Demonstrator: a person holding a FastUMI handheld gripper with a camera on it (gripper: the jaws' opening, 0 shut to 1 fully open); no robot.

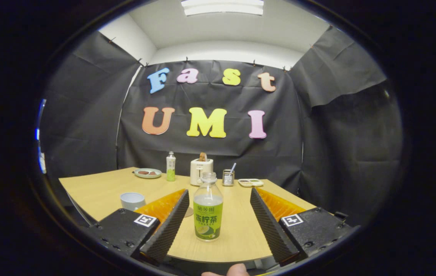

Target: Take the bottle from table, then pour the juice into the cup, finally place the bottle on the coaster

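Closing the wide-open, empty tongs [218, 214] off-centre could topple the uncapped green-labelled clear plastic juice bottle [208, 211] standing between them. Juice would spill across the light wooden table [99, 188]

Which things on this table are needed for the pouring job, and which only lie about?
Needed: juice bottle, upright between the open fingers of the hand-held gripper; cup; coaster partly hidden behind one finger.

Lying about: second bottle, plate, toaster, holder, small tray.

Black cloth walls [87, 115], pale wooden table [99, 188], white ceiling with perhaps a strip light [222, 7].
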